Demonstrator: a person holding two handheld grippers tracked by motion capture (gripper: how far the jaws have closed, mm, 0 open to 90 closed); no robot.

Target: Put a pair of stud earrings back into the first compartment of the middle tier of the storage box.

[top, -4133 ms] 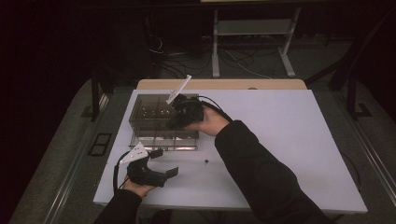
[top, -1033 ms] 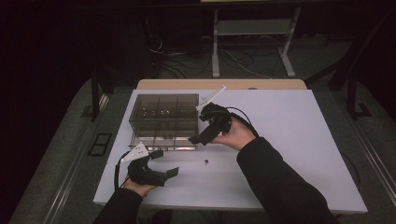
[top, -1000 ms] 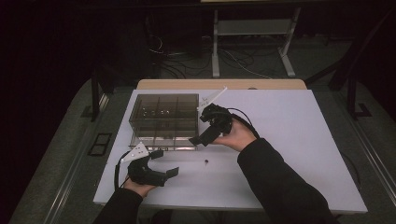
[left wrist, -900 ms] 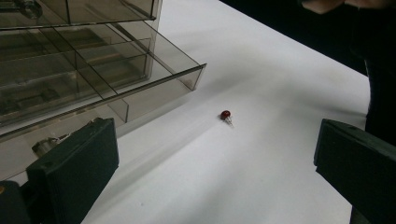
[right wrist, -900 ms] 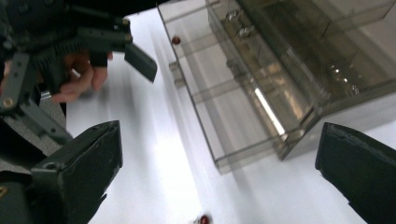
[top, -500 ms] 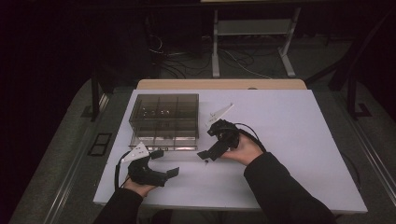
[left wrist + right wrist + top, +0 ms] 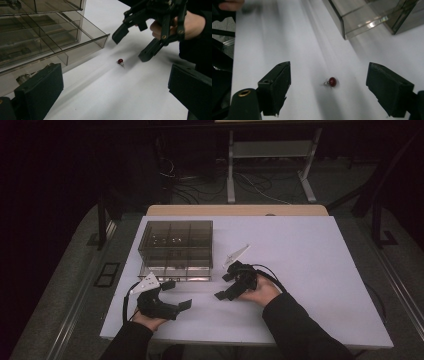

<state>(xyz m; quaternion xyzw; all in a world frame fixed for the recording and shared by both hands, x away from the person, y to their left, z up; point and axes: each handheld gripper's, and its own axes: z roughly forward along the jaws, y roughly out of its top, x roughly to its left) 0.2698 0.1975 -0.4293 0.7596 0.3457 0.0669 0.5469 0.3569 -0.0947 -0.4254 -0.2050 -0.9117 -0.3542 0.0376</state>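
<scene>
Drawer box (image 7: 175, 247): smoky clear plastic, glossy, smooth. Small pin (image 7: 331, 81): glossy red bead on a metal-looking stem. Table top (image 7: 310, 260): matt white, smooth; gripper pads (image 7: 275, 85): matt black, finely textured.

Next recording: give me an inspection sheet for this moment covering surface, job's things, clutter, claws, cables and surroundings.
Surface: white table, bare around the work.
Job's things: small red bead with a metal pin lying on the table; smoky clear drawer box, bottom drawer pulled out.
Clutter: nothing seen.
Claws: right claw has come down over the bead, jaws either side, just been closing, not touching it; left claw open, resting near the drawer, holding nothing.
Cables: a black cable loops from each claw; loose wires on the floor behind the table.
Surroundings: dark room, grey floor, metal stand behind.
</scene>
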